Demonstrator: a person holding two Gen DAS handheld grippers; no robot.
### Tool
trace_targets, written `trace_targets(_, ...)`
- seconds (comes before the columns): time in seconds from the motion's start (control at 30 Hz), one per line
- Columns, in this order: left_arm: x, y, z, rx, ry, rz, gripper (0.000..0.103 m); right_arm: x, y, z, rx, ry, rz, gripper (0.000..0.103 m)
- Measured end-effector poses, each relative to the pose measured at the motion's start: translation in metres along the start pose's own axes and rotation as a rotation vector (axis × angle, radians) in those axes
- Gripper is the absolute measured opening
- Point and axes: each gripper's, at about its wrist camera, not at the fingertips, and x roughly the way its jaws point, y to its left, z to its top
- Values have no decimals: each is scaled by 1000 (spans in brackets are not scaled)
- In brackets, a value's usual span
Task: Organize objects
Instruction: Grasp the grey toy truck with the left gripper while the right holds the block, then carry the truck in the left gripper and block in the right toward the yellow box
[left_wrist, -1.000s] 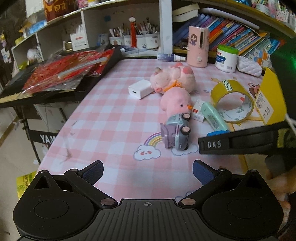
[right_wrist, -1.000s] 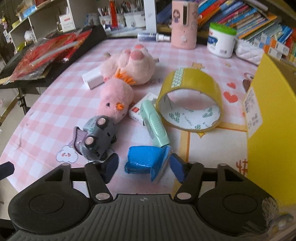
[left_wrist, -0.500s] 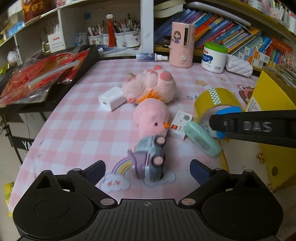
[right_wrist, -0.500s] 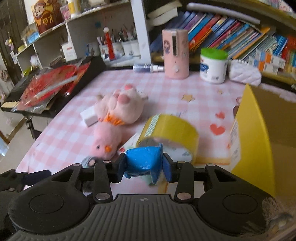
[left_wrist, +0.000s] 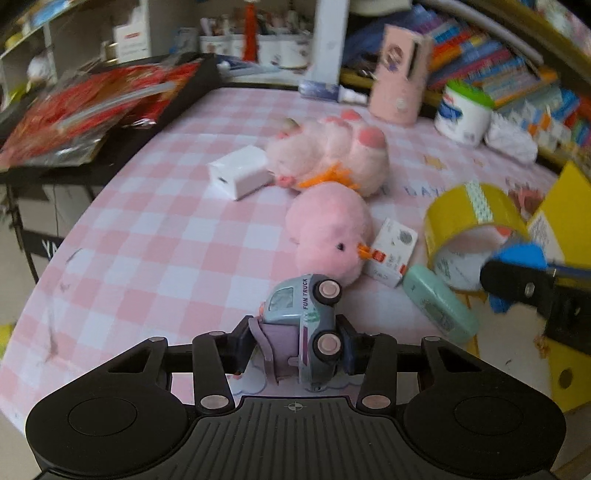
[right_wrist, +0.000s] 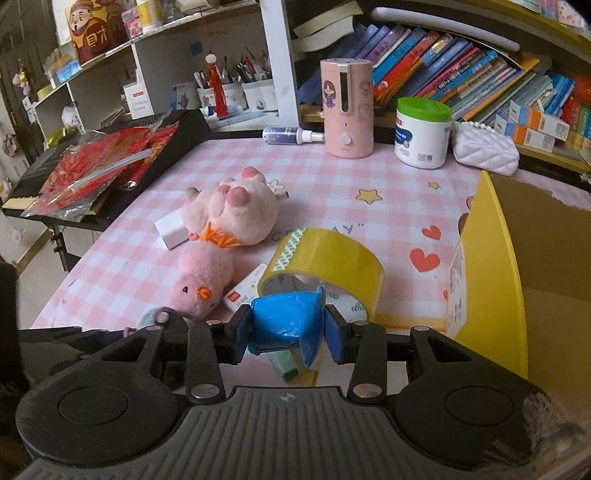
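Left gripper: its jaws are closing, with the toy truck between them; the pads sit against the truck's two sides.
Toy truck: lies on its side on the tablecloth, wheels facing the camera, just in front of the pink chick and touching it.
Right gripper: narrow, clamped on the blue packet, which fills the gap between the pads and is lifted off the cloth.
Blue packet: held in front of the tape roll, left of the yellow box; in the left wrist view it shows at the right edge, over the tape.
Green case: lies flat on the cloth, right of the truck, beside the small carton; partly under the right gripper.
Tape roll: stands on its edge between the carton and the yellow box.
Plush pig: on its back behind the chick, touching the white charger.
Yellow box: open-topped, at the right edge of the table, near the right gripper.
Back of table: pink humidifier, white tub and white pouch stand in a row.
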Motion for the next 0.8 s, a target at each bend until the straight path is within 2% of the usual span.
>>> trace_targets(0.13,-24,16,2,-80,-52,-45,43,-4,4,-5,-11,6,-9,39)
trace_targets(0.3,-59,24,-5,-86,-93,-88,43,-13,13,-14,-35,11,-21,39)
trace_targets(0.8,-115,39,-73,-8,-63,-125,43,-62,48,-73,-25,45,-32,39)
